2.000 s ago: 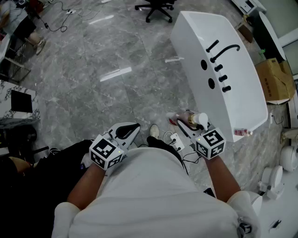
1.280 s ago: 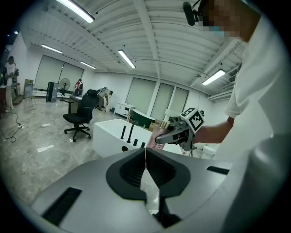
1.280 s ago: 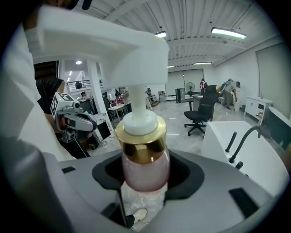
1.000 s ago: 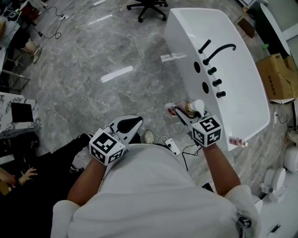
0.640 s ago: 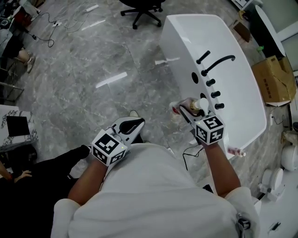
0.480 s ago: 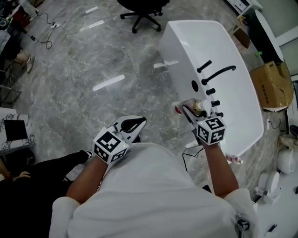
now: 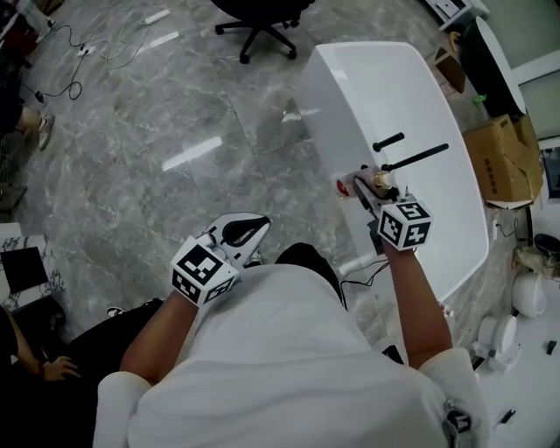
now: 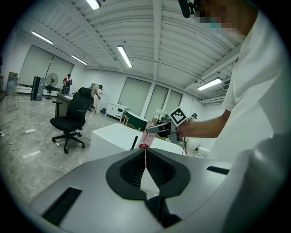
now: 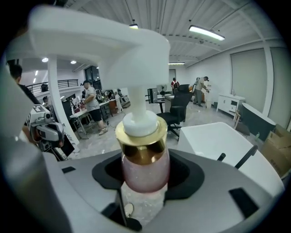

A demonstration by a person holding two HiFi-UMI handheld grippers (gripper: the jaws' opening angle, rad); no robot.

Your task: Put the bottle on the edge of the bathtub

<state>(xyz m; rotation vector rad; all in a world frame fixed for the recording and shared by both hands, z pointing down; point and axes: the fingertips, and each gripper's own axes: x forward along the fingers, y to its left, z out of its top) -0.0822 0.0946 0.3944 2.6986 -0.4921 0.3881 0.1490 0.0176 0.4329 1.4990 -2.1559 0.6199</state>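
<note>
A bottle [image 9: 144, 169] is clamped in the right tool [image 7: 366, 185] over the white bathtub [image 7: 411, 92]; the left tool [image 7: 241, 233] is shut above marble floor [image 7: 157, 114]

left gripper [image 8: 145, 151] jaws together, right gripper [image 7: 363, 185] jaws full

Glossy grey marble floor [image 7: 157, 114] fills the left of the frame, with a black office chair [image 7: 255, 22] at the top edge, a cardboard box [image 7: 500, 162] at the right edge, and strip lights [image 8: 123, 56] across the white ceiling [image 8: 182, 54].
</note>
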